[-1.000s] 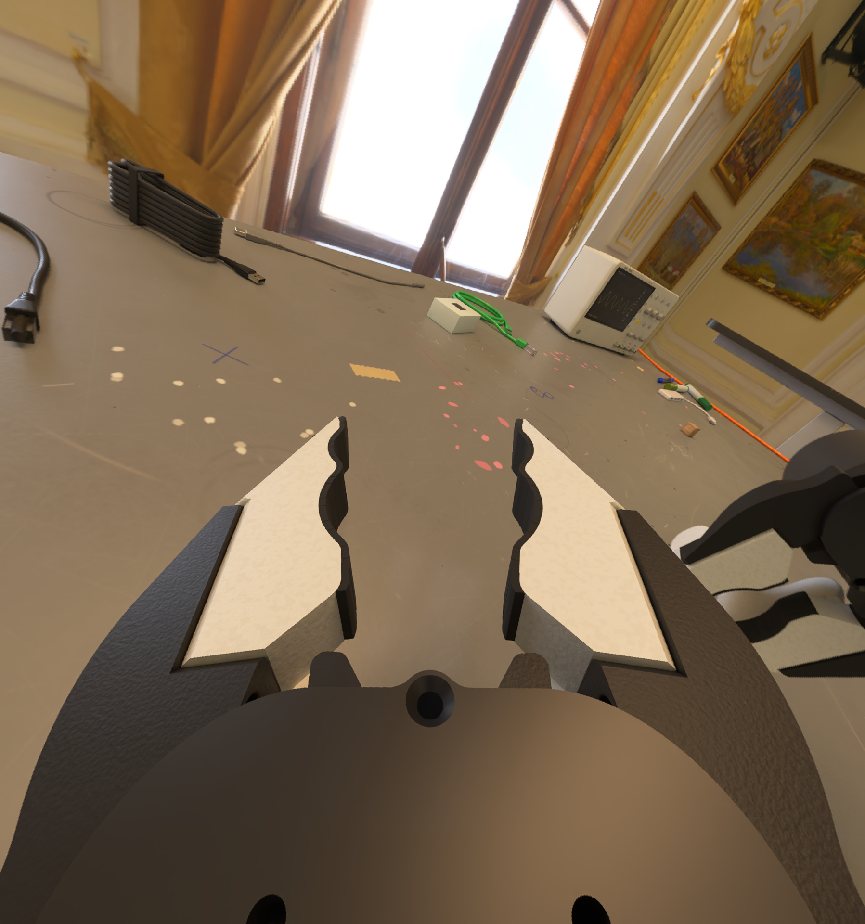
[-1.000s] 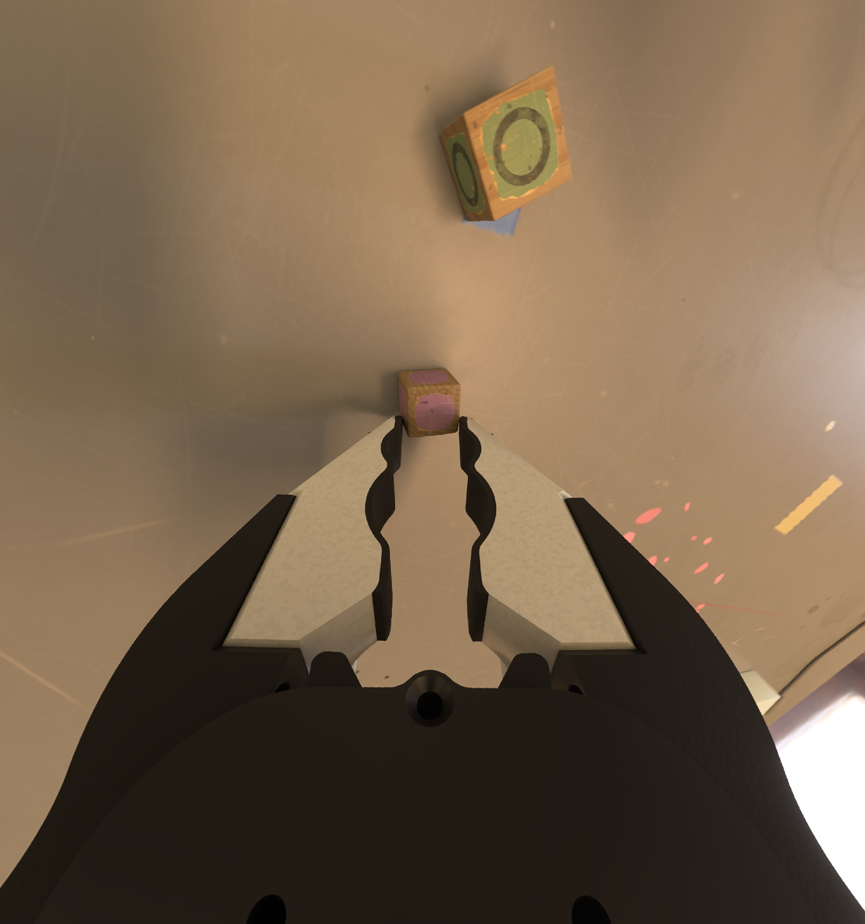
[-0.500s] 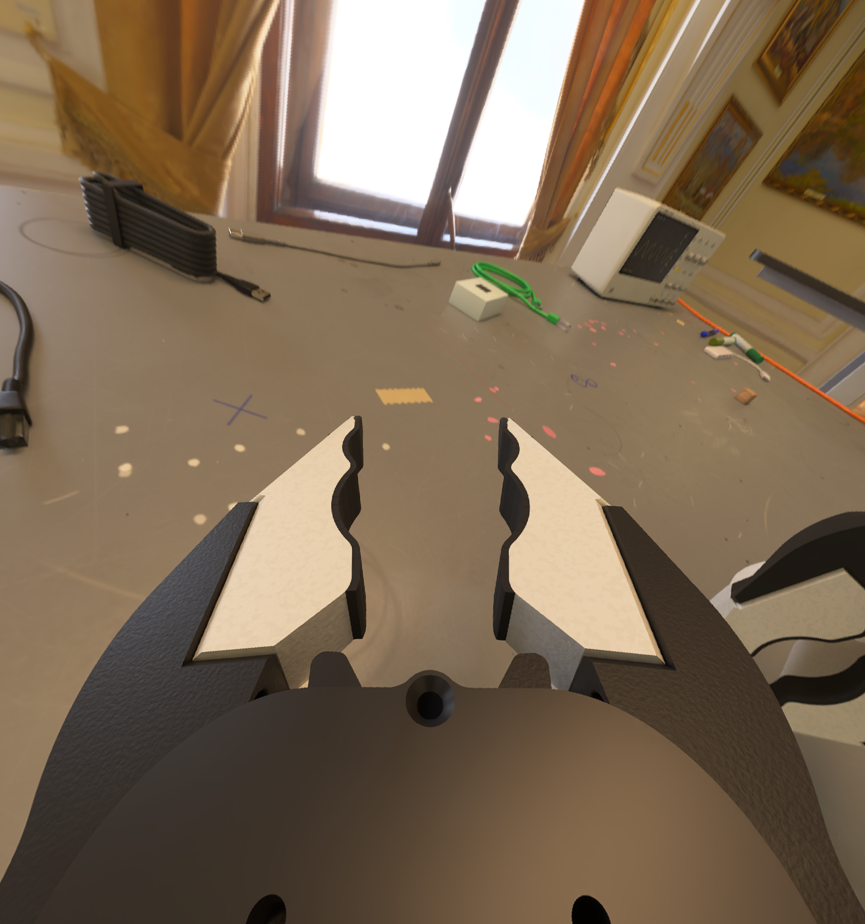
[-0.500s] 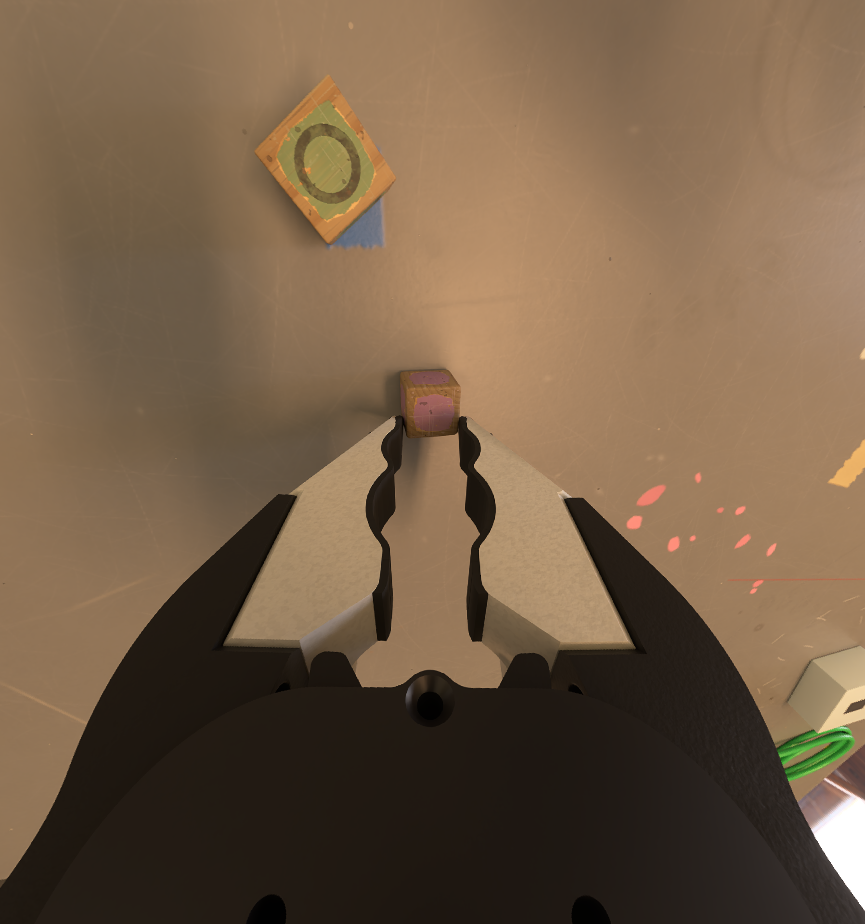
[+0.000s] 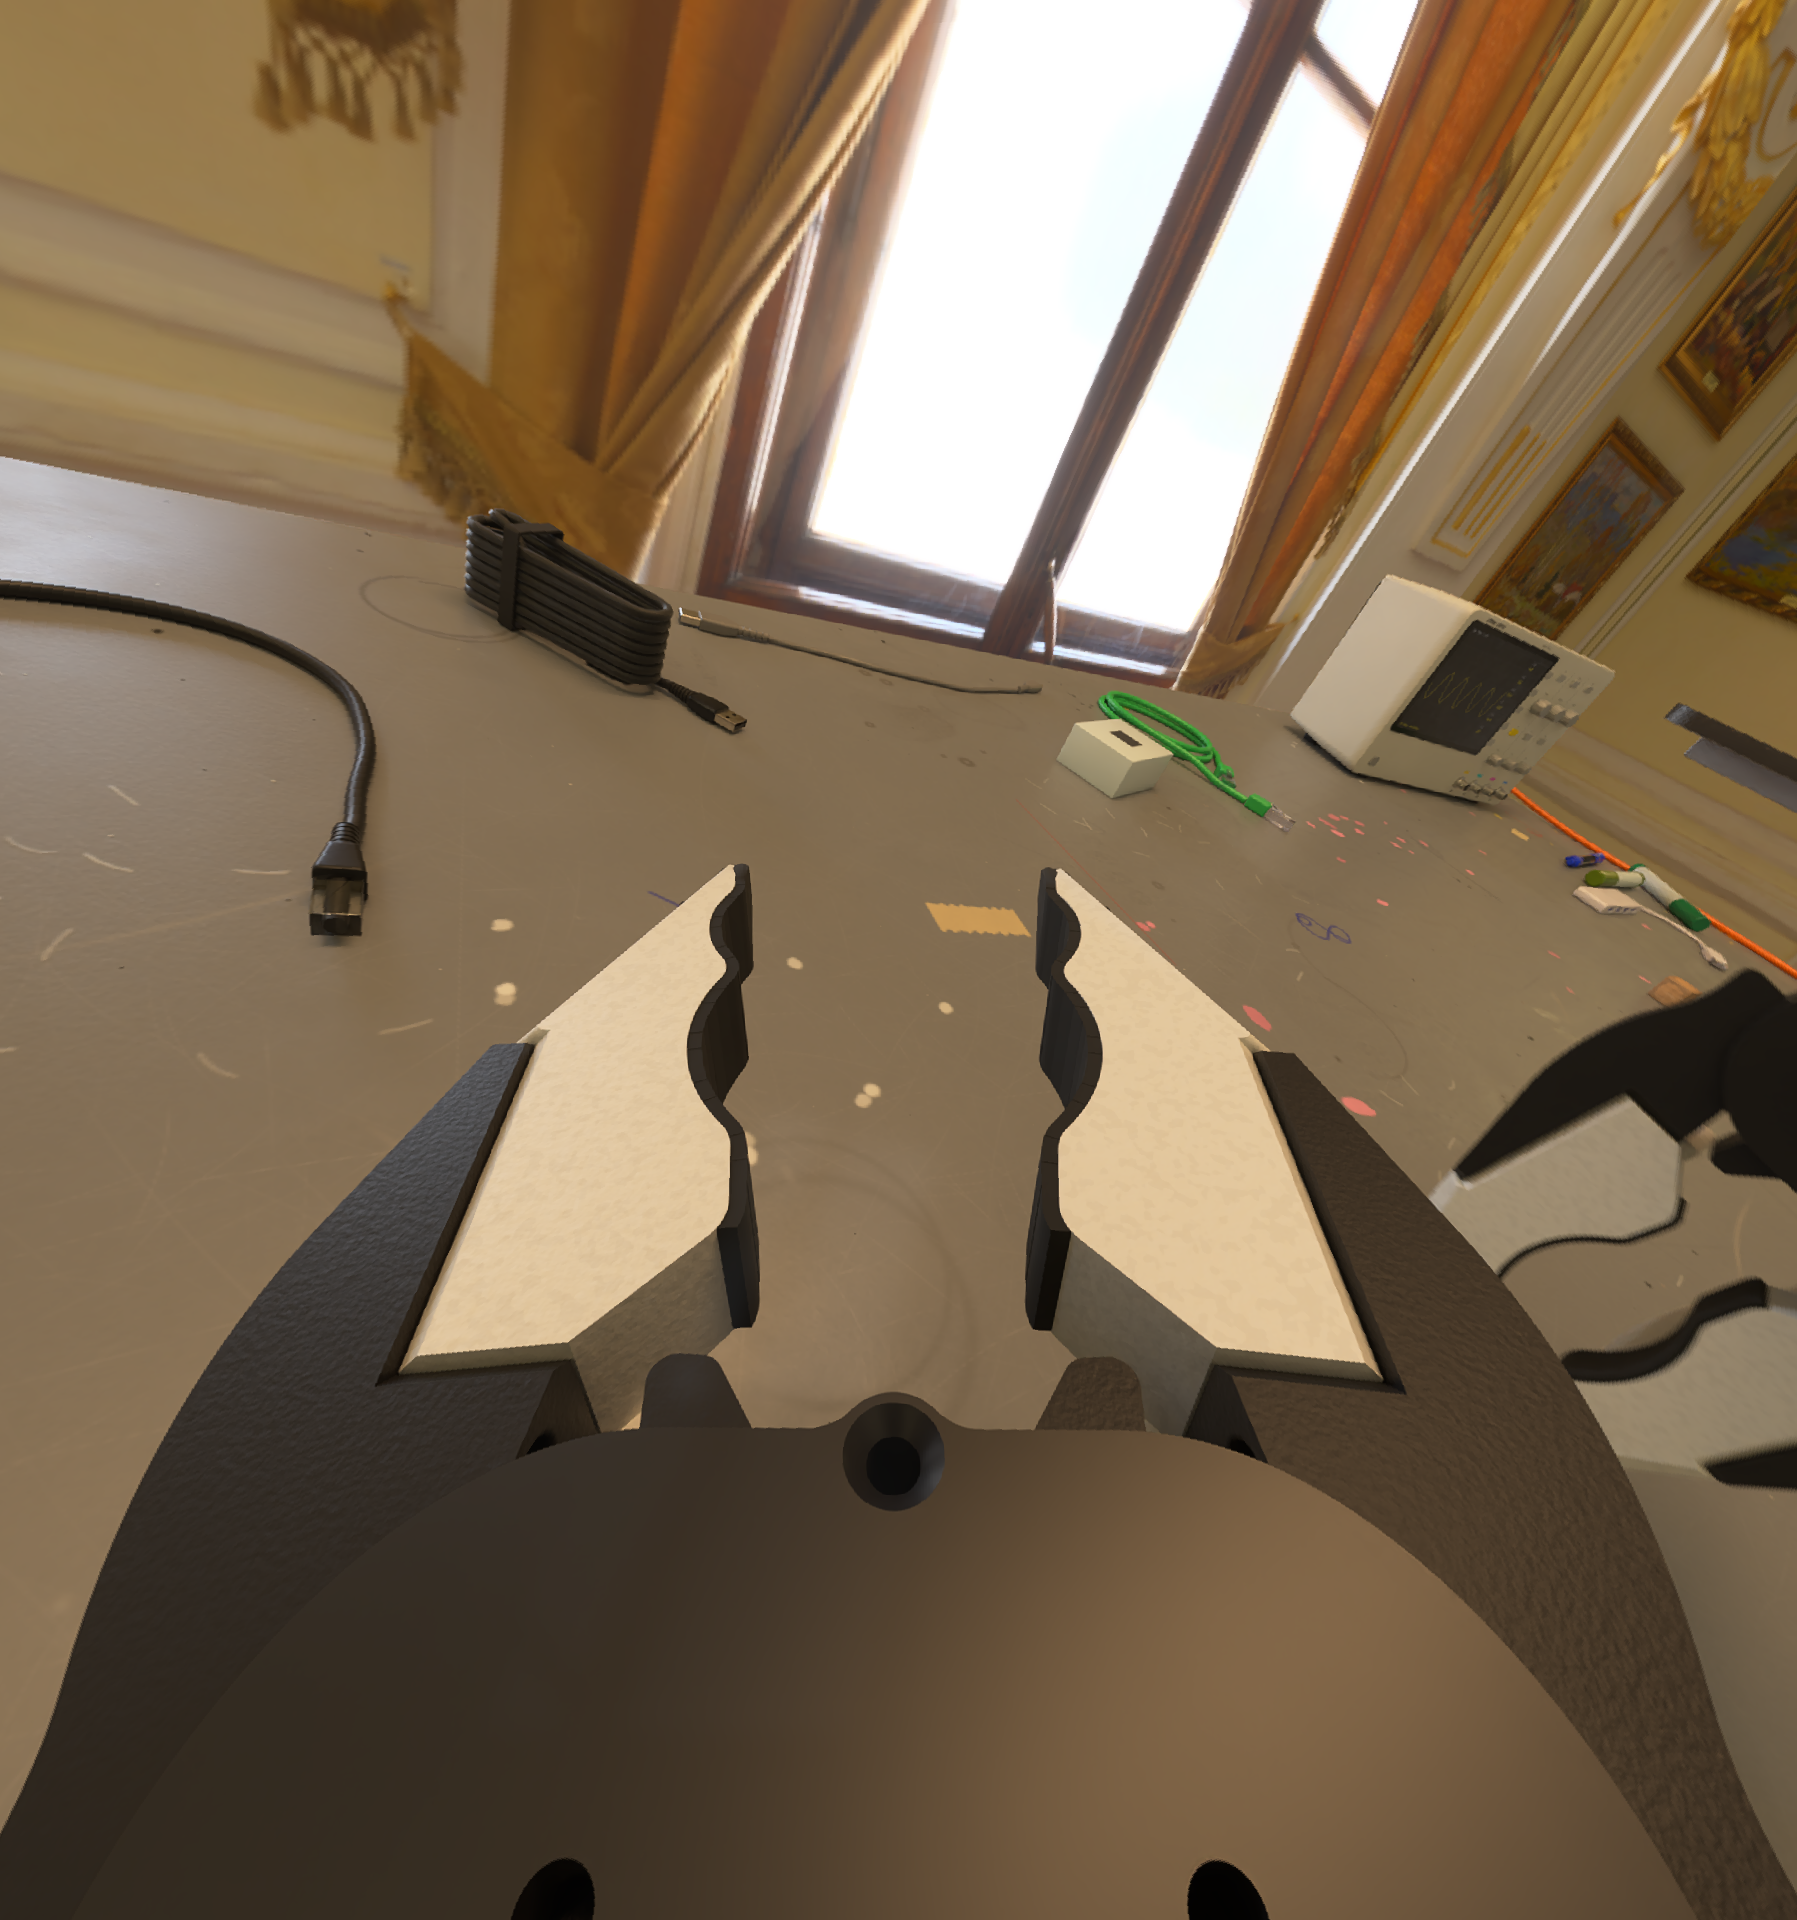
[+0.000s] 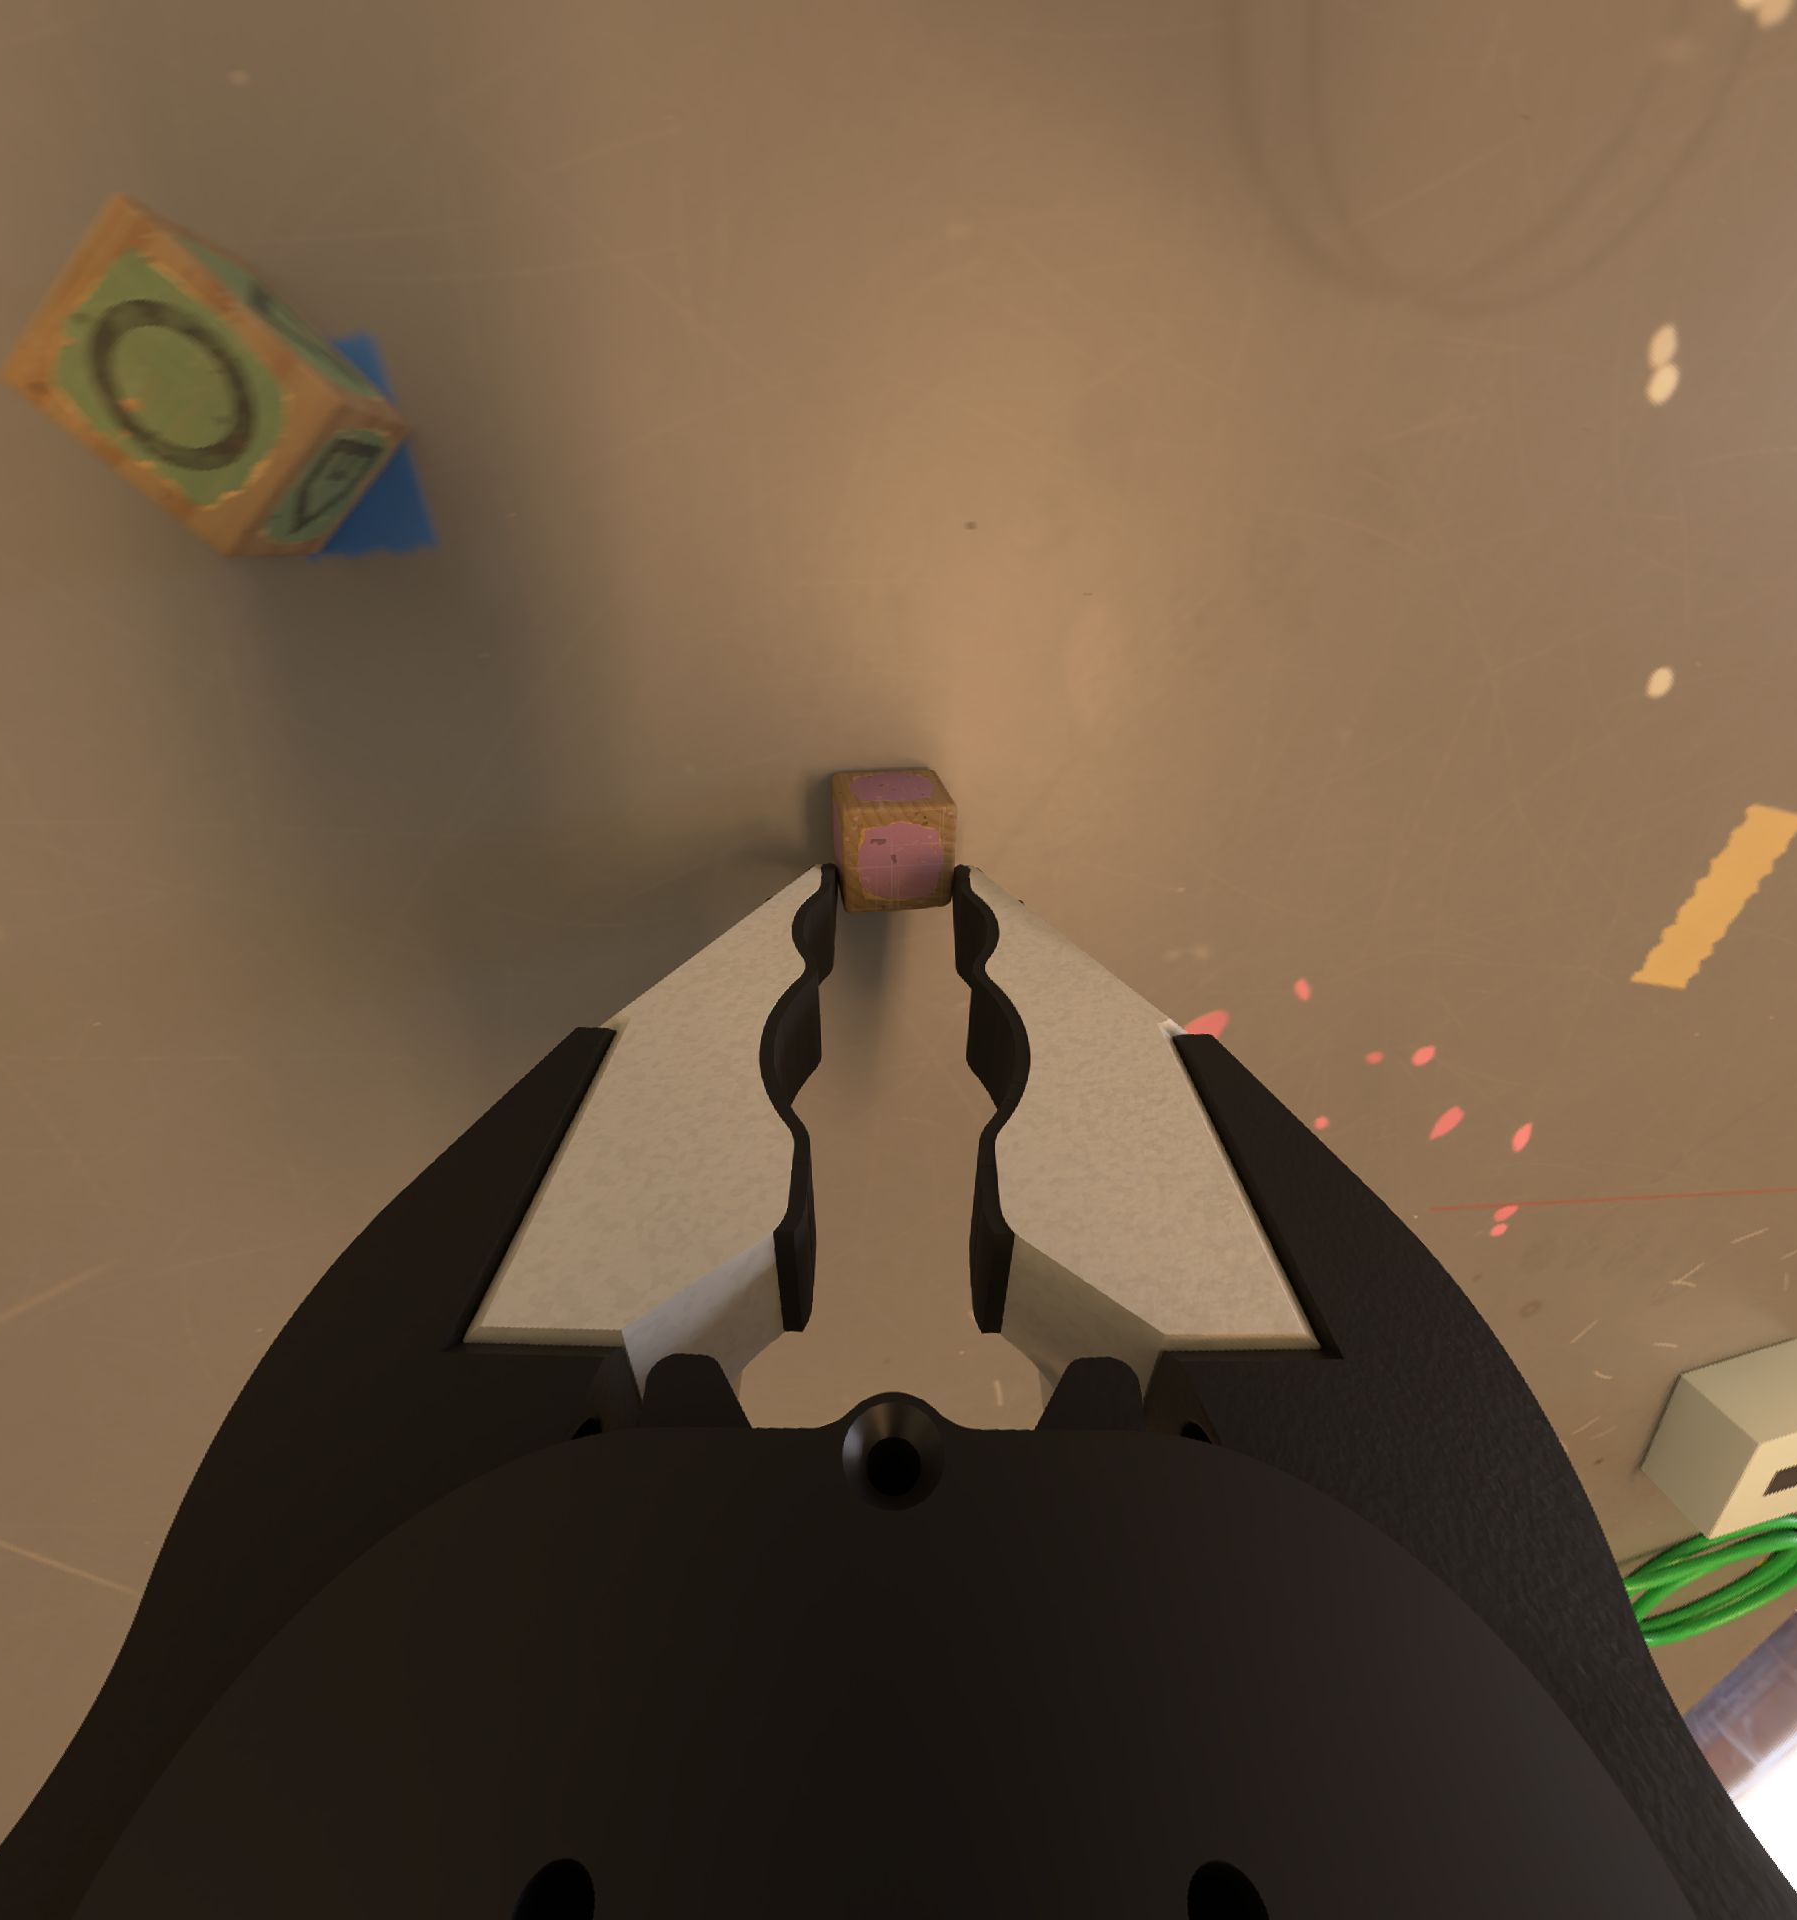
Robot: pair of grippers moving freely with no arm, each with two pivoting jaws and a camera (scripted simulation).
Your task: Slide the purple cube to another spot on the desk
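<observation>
A small wooden cube with purple faces [image 6: 894,842] sits between the tips of my right gripper [image 6: 892,878], which is shut on it; I cannot tell whether the cube touches the grey desk [image 6: 1081,416]. My left gripper [image 5: 892,883] is open and empty above the desk [image 5: 146,1091]. The right gripper also shows at the right edge of the left wrist view [image 5: 1704,1195]. The cube is hidden in the left wrist view.
A larger wooden block with green faces [image 6: 198,384] lies on blue tape [image 6: 380,499] to the far left. A white box [image 6: 1756,1449] with a green cable [image 6: 1704,1590] is at the right. Black cables [image 5: 348,790], a cable bundle [image 5: 561,603] and a white instrument [image 5: 1445,686] lie farther off.
My right gripper has carried the purple cube to the right: the green block drifted left in its view and the white box came closer. My left gripper's view tilted and shifted; it stays open.
</observation>
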